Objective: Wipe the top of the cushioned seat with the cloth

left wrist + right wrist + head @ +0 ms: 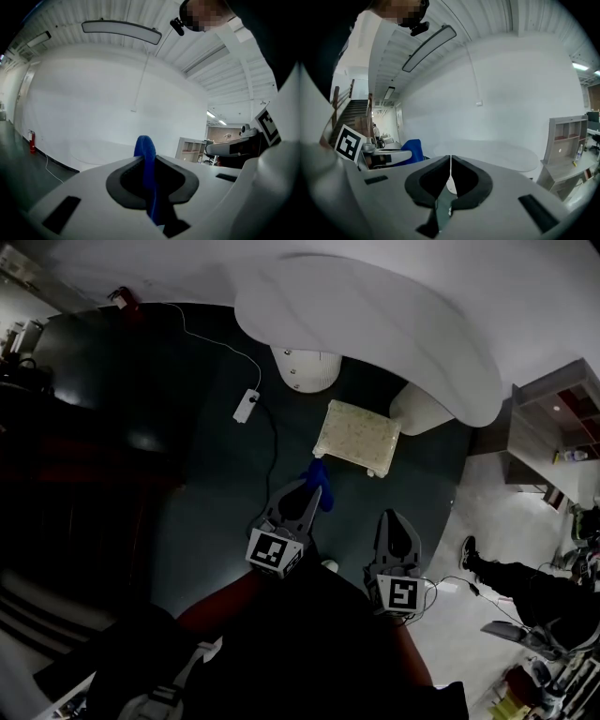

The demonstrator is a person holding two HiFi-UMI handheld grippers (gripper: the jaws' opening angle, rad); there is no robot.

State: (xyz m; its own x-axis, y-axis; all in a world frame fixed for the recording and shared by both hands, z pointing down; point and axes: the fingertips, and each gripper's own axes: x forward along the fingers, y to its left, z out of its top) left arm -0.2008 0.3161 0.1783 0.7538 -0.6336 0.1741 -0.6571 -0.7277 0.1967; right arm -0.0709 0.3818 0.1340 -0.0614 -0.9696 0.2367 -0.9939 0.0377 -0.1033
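Gripping the blue cloth in the left gripper, jaws pressed together onto the fabric with a fold poking up past the tips. Seen from the head view, held out in front of the body and, by the look of it, well above the cushioned seat, so not touching it. Right gripper closed on nothing, pads meeting along a thin seam, carried beside the left and just as far from the work. Seat low on the dark floor, pale top facing up, tucked at the edge of the white table near its pedestals; wiping judged not yet begun. To do the step well: bring the left gripper down and forward to lay the loose end of the cloth flat on the cushion, not merely the folded tip. Press lightly, allowing for soft padding and a small seat apt to skid. Sweep in overlapping passes from near edge to far edge, taking in the corners. Brace the seat's side with the right gripper at any sign of sliding. Mind the table rim overhead on the far passes and the cable lying to the left. Hold the pinch firm to avoid dropping the cloth mid-stroke.
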